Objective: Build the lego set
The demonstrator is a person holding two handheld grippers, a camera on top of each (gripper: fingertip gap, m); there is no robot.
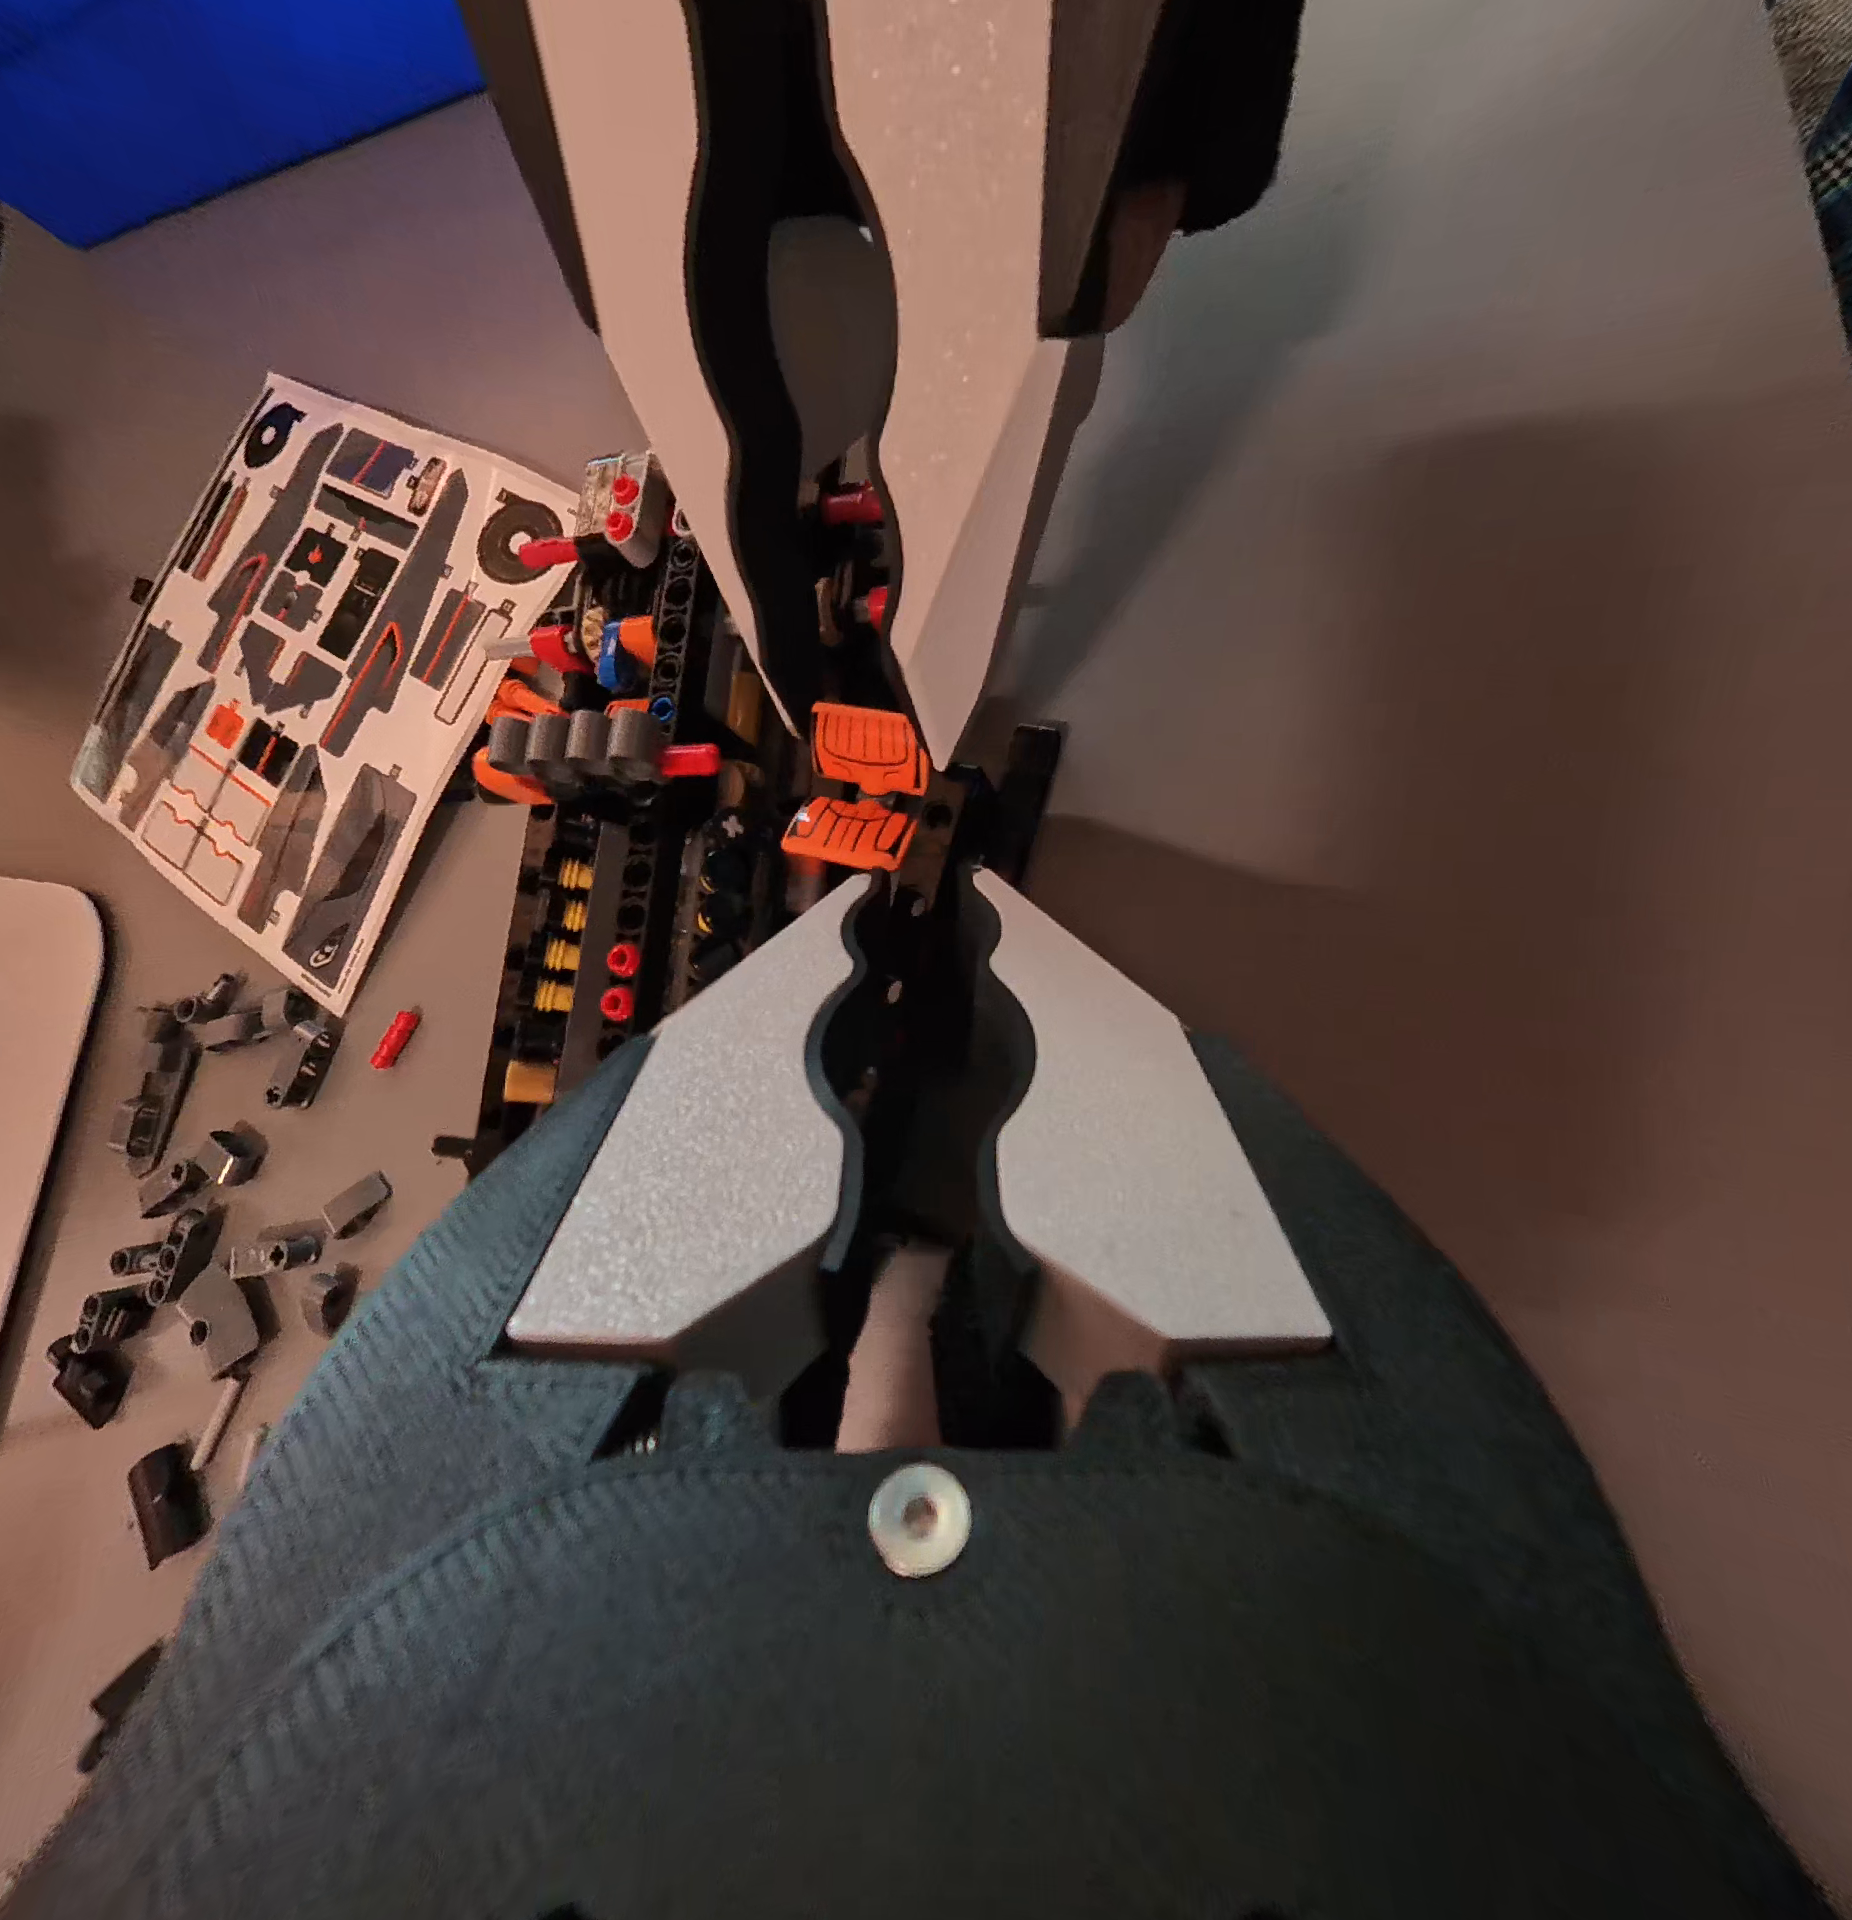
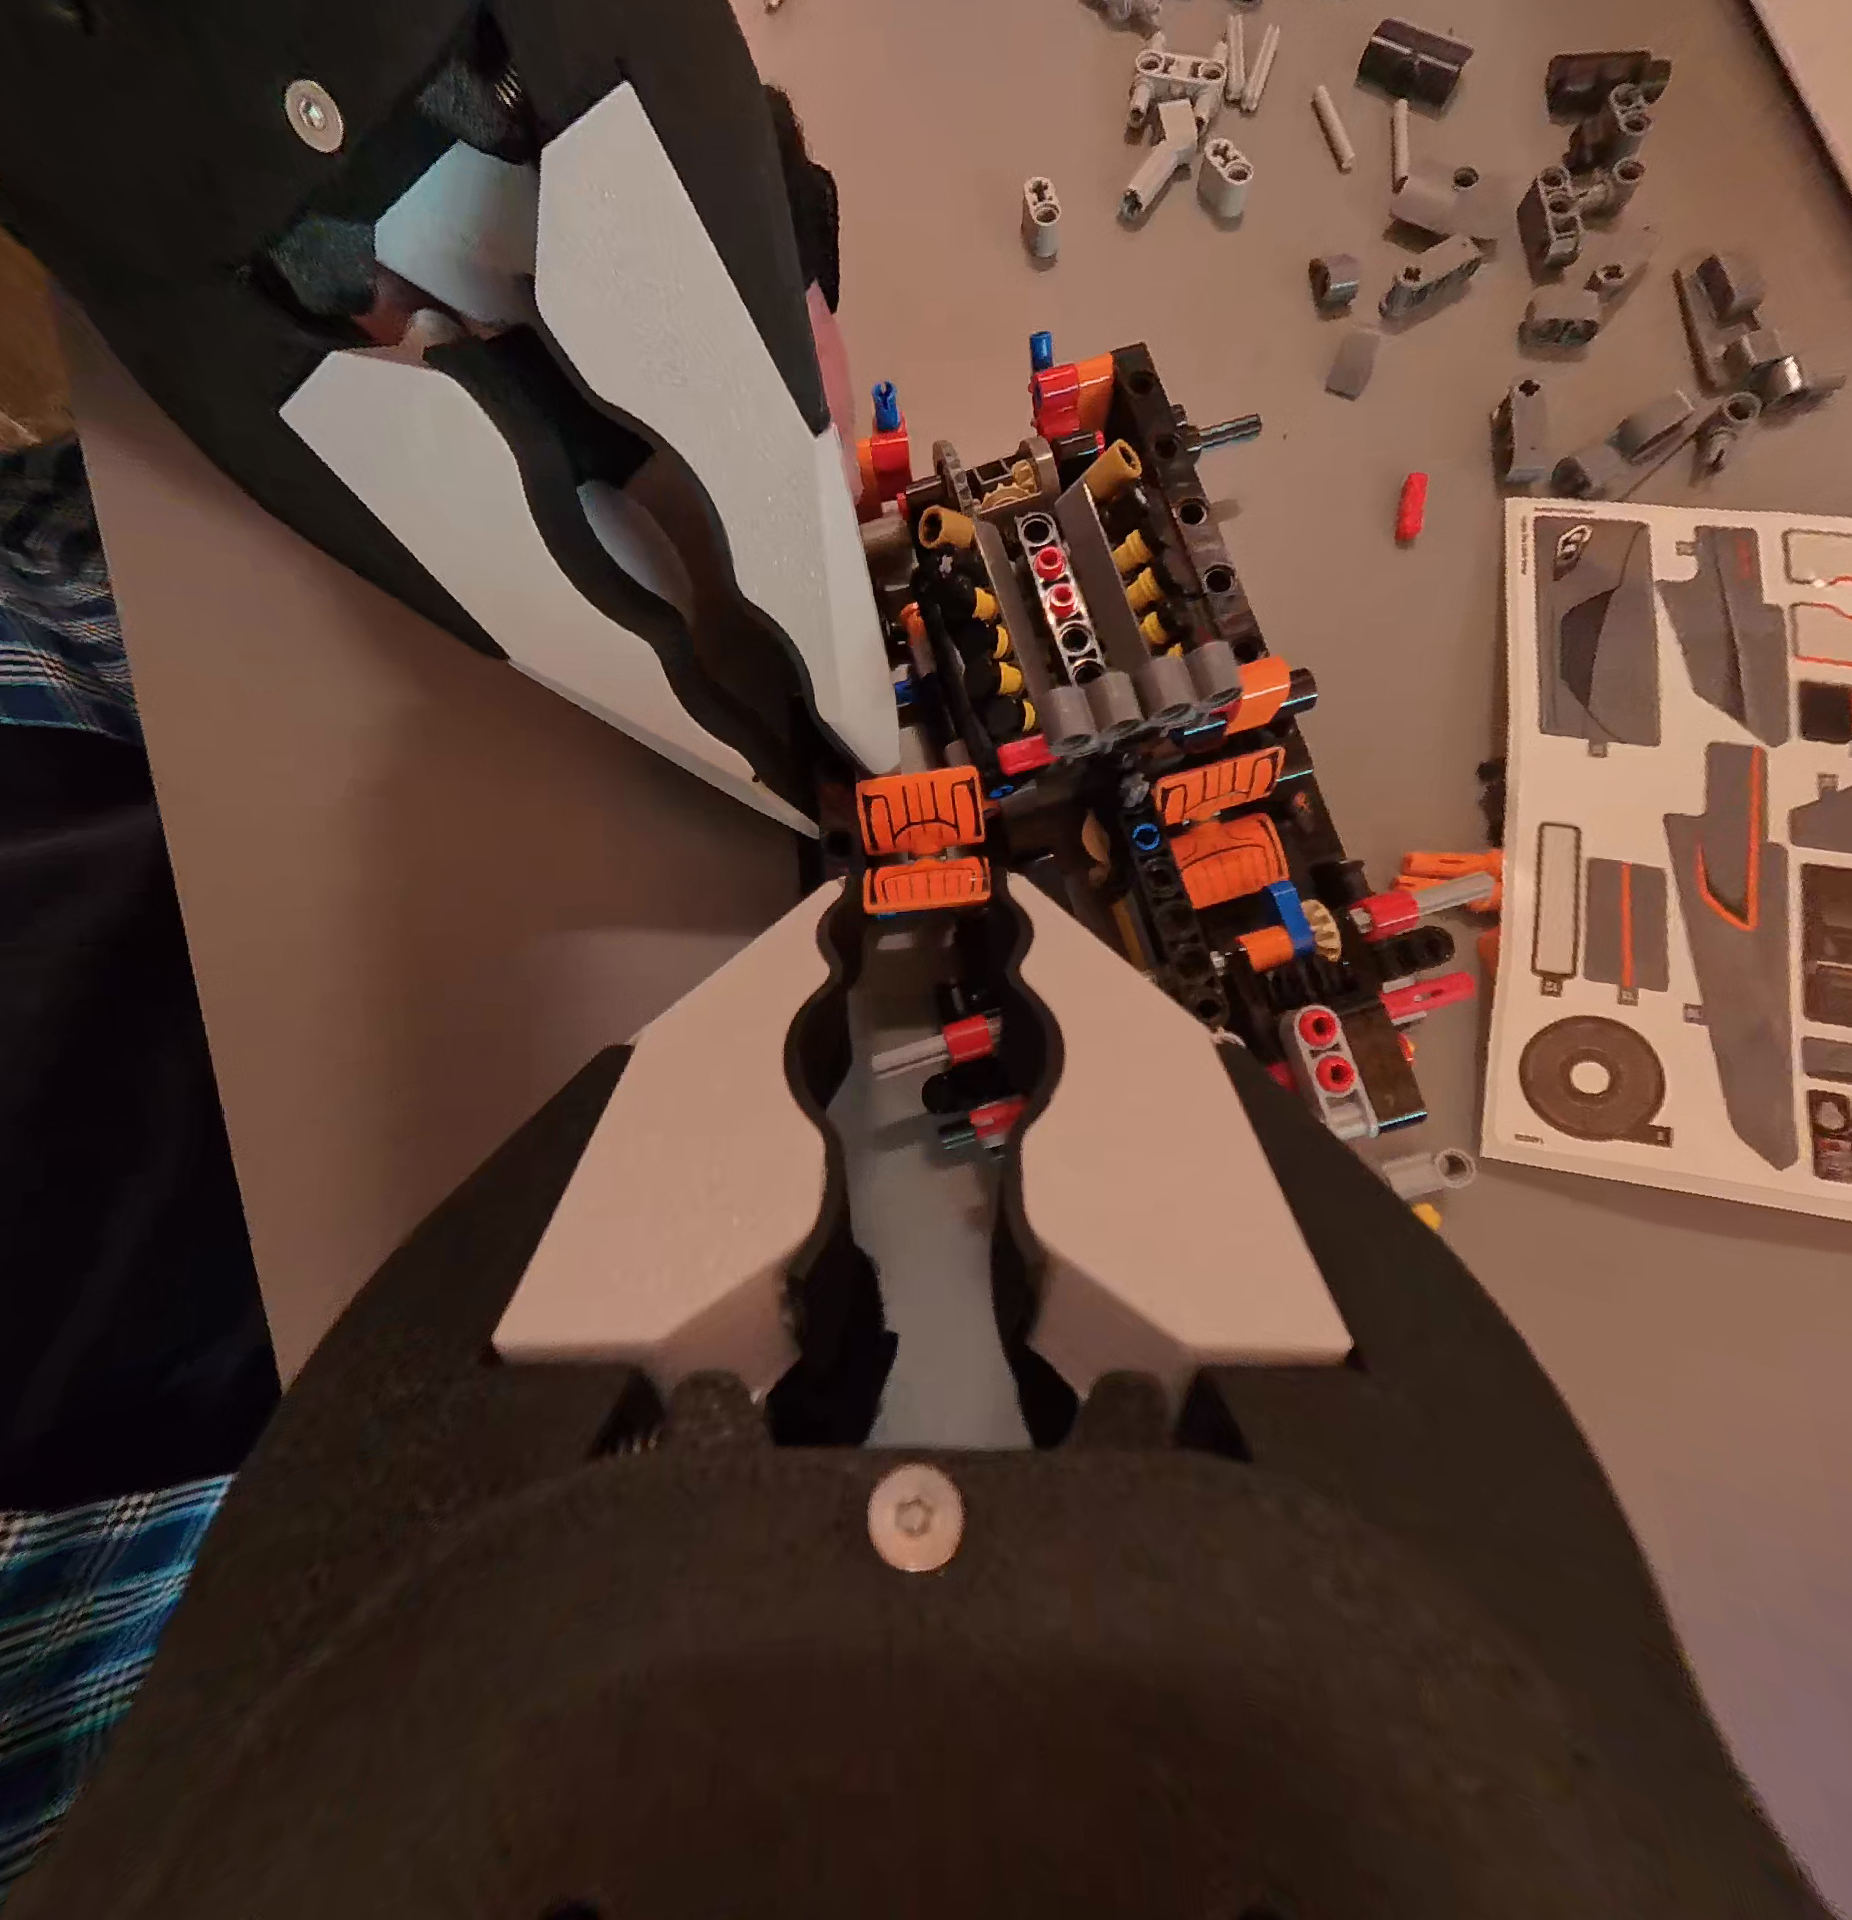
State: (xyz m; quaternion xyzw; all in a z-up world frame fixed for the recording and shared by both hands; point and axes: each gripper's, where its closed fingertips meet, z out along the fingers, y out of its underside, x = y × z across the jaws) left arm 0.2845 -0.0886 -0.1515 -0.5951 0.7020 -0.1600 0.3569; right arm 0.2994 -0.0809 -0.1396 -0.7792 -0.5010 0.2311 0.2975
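A black Lego chassis (image 1: pixel 631 904) with red, yellow and orange parts lies on the grey table; it also shows in the right wrist view (image 2: pixel 1109 644). My left gripper (image 1: pixel 924 883) is shut on a black beam at the chassis's near edge; the right wrist view shows it coming in from the upper left (image 2: pixel 854 795). My right gripper (image 2: pixel 927 899) is shut on an orange seat (image 2: pixel 920 826) at that same edge, and the left wrist view shows it (image 1: pixel 865 743) straddling the seat (image 1: pixel 865 753). A second orange seat (image 2: pixel 1218 831) sits on the chassis beside it.
A sticker sheet (image 1: pixel 309 665) (image 2: pixel 1691 831) lies beside the chassis. Loose grey pieces (image 1: pixel 195 1195) (image 2: pixel 1576 239) and a red pin (image 1: pixel 395 1037) (image 2: pixel 1410 506) are scattered nearby. A pale board (image 1: pixel 18 1091) and a blue object (image 1: pixel 174 104) sit at the edges. A plaid sleeve (image 2: pixel 28 623) is at the left. Left tips and right tips are each some 15 cm from the red pin (image 2: pixel 1410 506). The left camera catches it too, in the left wrist view (image 1: pixel 391 1035).
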